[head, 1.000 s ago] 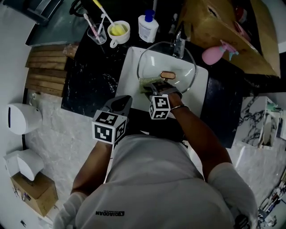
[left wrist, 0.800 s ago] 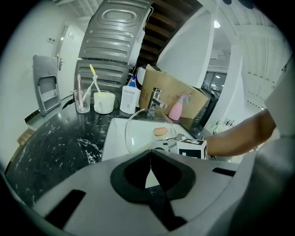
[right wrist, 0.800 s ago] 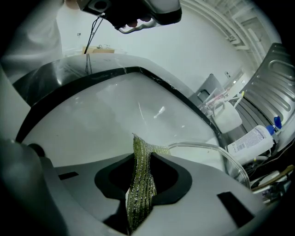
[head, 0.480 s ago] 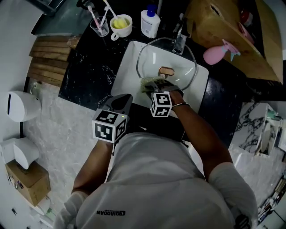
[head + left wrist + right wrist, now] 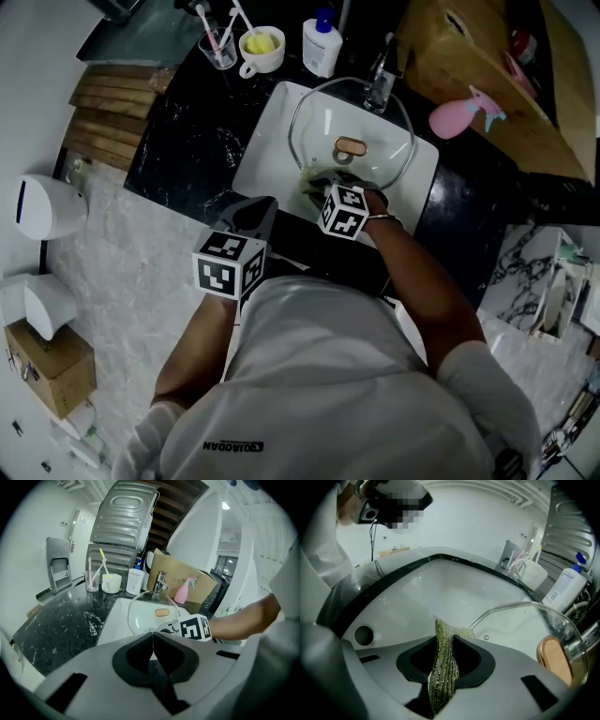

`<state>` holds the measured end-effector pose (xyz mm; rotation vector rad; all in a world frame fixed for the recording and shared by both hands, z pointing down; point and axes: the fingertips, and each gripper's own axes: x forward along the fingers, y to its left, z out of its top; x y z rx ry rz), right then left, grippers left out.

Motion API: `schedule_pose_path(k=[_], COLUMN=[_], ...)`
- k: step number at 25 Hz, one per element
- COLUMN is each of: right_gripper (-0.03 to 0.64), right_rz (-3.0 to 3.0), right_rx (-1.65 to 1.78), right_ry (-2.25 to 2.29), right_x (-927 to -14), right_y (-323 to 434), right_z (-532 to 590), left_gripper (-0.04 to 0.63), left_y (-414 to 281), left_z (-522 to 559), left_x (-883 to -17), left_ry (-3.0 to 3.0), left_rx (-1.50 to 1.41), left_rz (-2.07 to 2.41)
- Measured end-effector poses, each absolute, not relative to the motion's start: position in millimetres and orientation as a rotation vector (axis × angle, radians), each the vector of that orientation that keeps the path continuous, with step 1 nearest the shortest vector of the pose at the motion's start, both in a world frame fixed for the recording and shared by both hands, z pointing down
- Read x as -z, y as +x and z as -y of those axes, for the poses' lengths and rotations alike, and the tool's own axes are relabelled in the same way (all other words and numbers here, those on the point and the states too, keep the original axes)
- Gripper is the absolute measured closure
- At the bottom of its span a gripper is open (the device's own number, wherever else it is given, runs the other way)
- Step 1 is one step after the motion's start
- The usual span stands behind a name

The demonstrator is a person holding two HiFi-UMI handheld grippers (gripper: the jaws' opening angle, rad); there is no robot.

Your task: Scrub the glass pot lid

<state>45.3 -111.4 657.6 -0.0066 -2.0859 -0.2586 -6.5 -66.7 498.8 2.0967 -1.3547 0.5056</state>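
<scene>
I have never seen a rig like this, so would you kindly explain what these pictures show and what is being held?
A person holds a two-jaw gripper in each hand. One picture looks down from a head camera; the others ride on each gripper. A glass pot lid rests in a white sink in a black counter with a mug, a bottle and a pink spray bottle. The right gripper is shut on a green scrubbing cloth by the lid; the left gripper is shut and empty.
</scene>
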Motion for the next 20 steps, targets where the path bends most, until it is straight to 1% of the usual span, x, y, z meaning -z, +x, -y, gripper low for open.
schedule_pose_path(k=[5,20], right_gripper=[0.506,0.506], right_rz=[2.122,2.153], right_rx=[0.129,-0.071], right_ry=[0.026,0.023], right_x=[-654,-659], right_y=[50,67], right_z=[108,94], left_gripper=[0.580,0.580], left_y=[-4,13], left_z=[66,73], left_x=[-497,-494], left_ry=[2.100,2.142], left_rx=[-0.506,-0.525], left_rz=[1.354,1.310])
